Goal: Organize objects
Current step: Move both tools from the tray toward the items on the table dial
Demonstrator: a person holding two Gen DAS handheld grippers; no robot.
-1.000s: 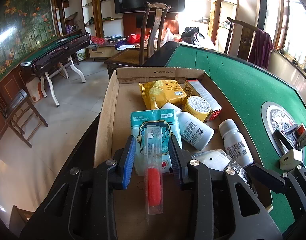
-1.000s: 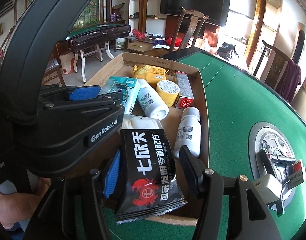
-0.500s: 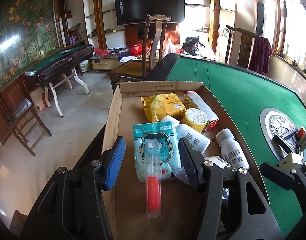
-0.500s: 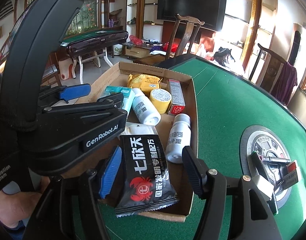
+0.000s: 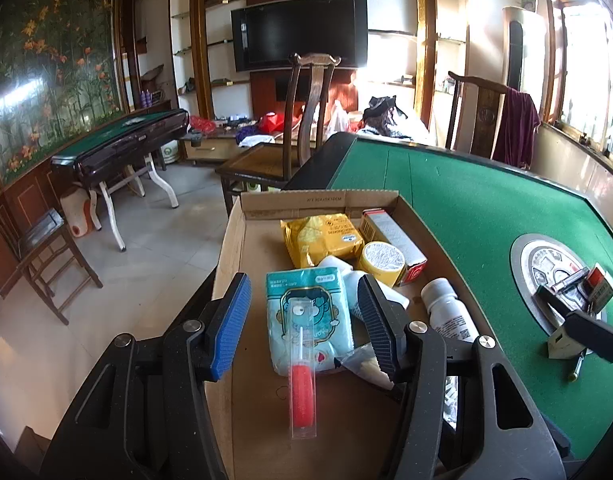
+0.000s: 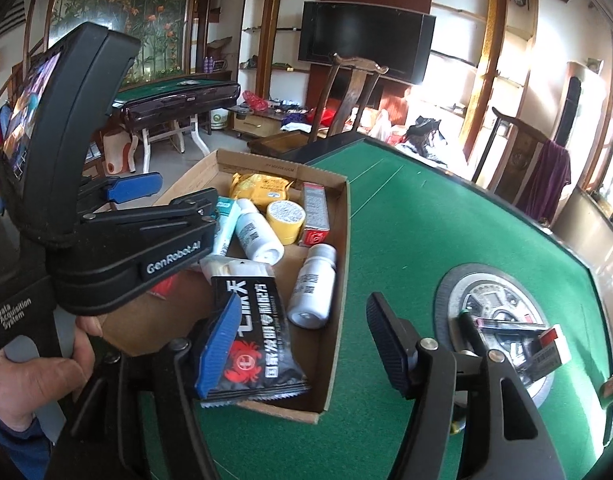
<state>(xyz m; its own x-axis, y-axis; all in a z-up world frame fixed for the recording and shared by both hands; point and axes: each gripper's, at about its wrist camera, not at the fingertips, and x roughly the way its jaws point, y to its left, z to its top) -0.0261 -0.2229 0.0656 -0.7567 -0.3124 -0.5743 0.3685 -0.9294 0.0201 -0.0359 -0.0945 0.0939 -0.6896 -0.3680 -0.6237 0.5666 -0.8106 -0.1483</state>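
Note:
A shallow cardboard box (image 5: 236,236) sits on the green felt table (image 5: 466,208). My left gripper (image 5: 302,324) stands open above the box's near end. Below its gap, a clear tube with a red insert (image 5: 303,380) lies loose, half on a blue tissue pack (image 5: 308,308). My right gripper (image 6: 304,344) hangs over the box's near right corner with its jaws opening. A black packet with a red crab (image 6: 262,320) lies in the box (image 6: 340,240) partly behind the blue pad, and the pads do not press it. The left gripper (image 6: 162,196) fills the left of the right wrist view.
The box also holds a yellow pouch (image 5: 322,236), a yellow-lidded jar (image 5: 380,260), a red-ended carton (image 5: 394,236) and two white bottles (image 5: 448,312). A round metal centre plate (image 6: 458,292) to the right carries pens and small packs. Wooden chairs stand behind the table.
The left jaws spread and let go of the clear tube, then the gripper drew back and up. The right jaws widened off the black packet while the gripper rose and shifted right.

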